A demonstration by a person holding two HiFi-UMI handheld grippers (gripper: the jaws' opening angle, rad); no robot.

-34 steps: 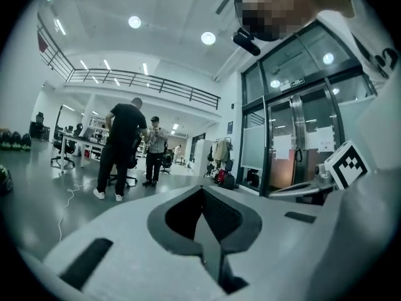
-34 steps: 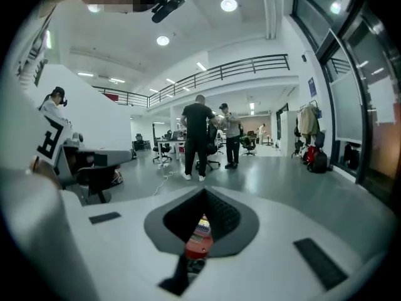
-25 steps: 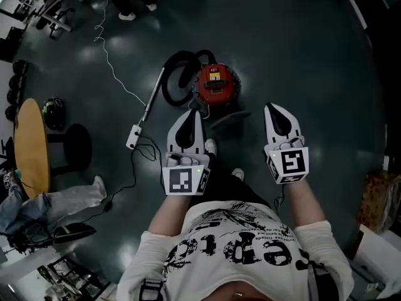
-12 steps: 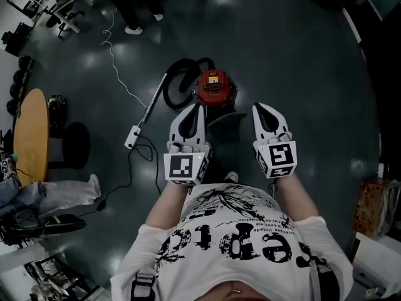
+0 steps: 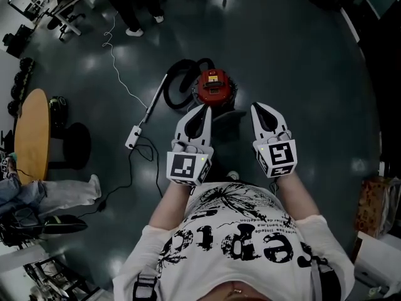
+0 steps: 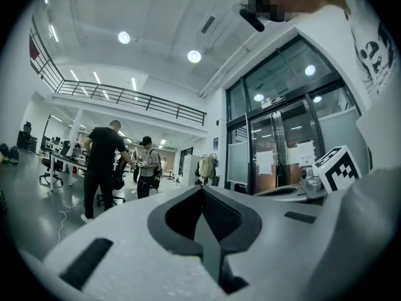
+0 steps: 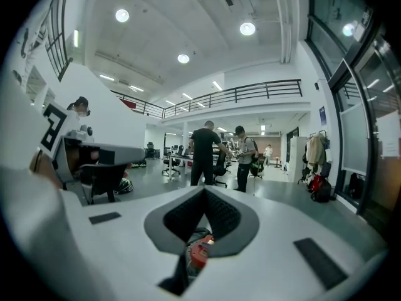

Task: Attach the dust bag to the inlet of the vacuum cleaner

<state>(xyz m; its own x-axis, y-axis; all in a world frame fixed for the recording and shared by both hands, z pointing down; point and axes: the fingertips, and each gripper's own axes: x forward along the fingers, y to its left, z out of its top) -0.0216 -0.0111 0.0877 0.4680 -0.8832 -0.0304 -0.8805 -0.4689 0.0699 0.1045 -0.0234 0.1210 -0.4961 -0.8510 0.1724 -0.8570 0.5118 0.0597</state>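
The person stands over a dark floor [image 5: 301, 68] with both grippers held out in front, roughly level. The left gripper [image 5: 203, 108] has its jaws clenched with nothing between them. The right gripper [image 5: 258, 107] is the same, pressed together and empty. The red vacuum cleaner [image 5: 213, 88] sits on the floor just beyond the tips, and it also shows through the gap under the right jaws in the right gripper view. Its black hose [image 5: 180, 80] curls beside it, with the pale wand [image 5: 152, 104] running away to the left.

No view shows the dust bag plainly. A dark flat shape [image 5: 227, 114] lies on the floor just beside the vacuum cleaner, between the two grippers, but I cannot tell what it is. The inlet cannot be made out either.

With the vacuum cleaner closed from above and both grippers empty, the scene fits two stages. Either the bag lies loose somewhere and waits to be fitted, or it already sits on the inlet inside and the grippers are clear of it. Any further work would call for coming lower and closer to the vacuum cleaner.
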